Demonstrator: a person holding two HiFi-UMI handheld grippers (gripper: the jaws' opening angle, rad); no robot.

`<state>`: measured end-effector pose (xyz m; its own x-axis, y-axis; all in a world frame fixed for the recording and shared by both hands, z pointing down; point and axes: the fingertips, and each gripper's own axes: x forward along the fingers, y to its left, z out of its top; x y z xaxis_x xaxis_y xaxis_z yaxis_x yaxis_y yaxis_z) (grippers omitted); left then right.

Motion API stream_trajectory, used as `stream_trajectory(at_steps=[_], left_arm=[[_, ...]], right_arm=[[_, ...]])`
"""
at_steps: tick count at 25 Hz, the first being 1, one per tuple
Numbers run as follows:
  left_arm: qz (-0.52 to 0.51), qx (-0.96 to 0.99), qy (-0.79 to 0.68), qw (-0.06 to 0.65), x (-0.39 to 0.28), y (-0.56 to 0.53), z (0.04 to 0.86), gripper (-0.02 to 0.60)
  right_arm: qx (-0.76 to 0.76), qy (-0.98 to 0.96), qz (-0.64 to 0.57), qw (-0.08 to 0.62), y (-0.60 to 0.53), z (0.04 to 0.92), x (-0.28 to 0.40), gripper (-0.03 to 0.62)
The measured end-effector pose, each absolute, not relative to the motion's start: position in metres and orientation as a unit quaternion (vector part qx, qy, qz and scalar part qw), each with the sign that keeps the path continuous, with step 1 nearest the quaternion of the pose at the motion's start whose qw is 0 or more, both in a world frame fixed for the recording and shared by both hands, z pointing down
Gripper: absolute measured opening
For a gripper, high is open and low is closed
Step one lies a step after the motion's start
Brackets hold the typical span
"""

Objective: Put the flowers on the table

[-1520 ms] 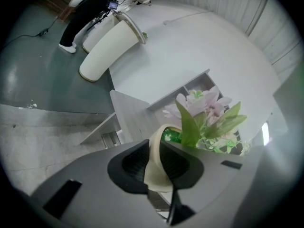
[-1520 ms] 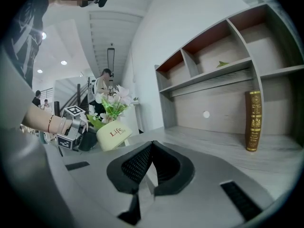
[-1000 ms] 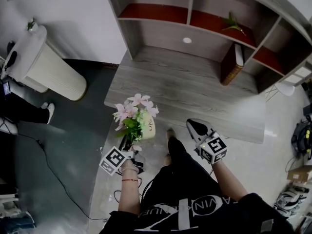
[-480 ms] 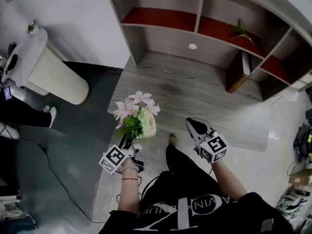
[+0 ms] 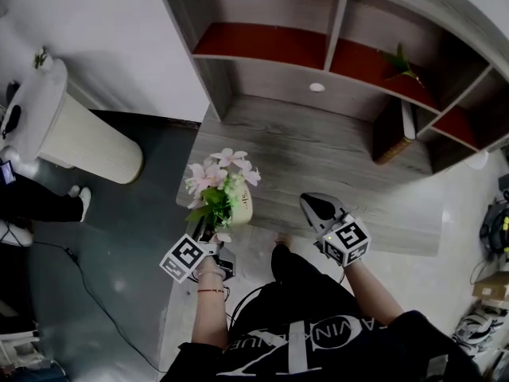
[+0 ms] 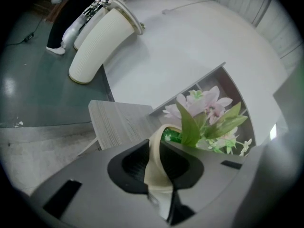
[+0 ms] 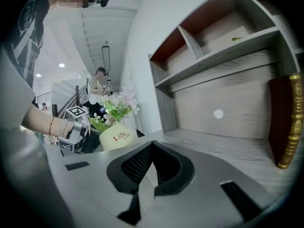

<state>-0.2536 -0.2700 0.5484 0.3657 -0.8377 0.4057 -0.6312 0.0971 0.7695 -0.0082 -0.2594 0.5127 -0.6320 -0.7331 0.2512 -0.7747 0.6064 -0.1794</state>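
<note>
Flowers (image 5: pixel 220 173) with pink petals and green leaves stand in a cream pot (image 5: pixel 241 208). The left gripper (image 5: pixel 208 231) holds the pot by its rim. In the left gripper view the jaws pinch the thin cream wall of the pot (image 6: pixel 154 160): one pad is inside the rim and the other outside. The flowers (image 6: pixel 204 106) rise just beyond the jaw tips and to their right.

Ahead of these jaws and to their left lies the near corner of the grey wooden table (image 6: pixel 118 122). Further out on the same side a white ribbed column (image 6: pixel 99 42) stands on the dark floor.

From the head view the pot hangs over the table (image 5: pixel 334 157) at its near left edge. Whether its base touches the wood cannot be told.

The right gripper (image 5: pixel 314 205) is well apart from the pot, over the table's near edge. Its jaws are pressed together at the tips, with nothing between them (image 7: pixel 151 148). Far left of those jaws the pot (image 7: pixel 115 136) shows red lettering, with the flowers (image 7: pixel 116 103) above it. Ahead and to their right rises a shelf unit (image 7: pixel 213 46) with red-backed compartments. A brown book (image 7: pixel 285 122) leans at the far right.
</note>
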Motion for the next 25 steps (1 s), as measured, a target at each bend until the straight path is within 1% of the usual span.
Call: stream_trajectory(at_steps=[13,25], left_arm=[[-0.080,0.676,-0.551,0.482,-0.242,-0.340,0.555,0.069],[-0.024,0.696,-0.554,0.456,-0.223,-0.405,0.567,0.069]], right_arm=[[0.424,-0.890,0.147,0.079,-0.315,0.522,-0.003,0.010],[0.419,-0.890,0.160,0.081,-0.356,0.535,-0.002,0.011]])
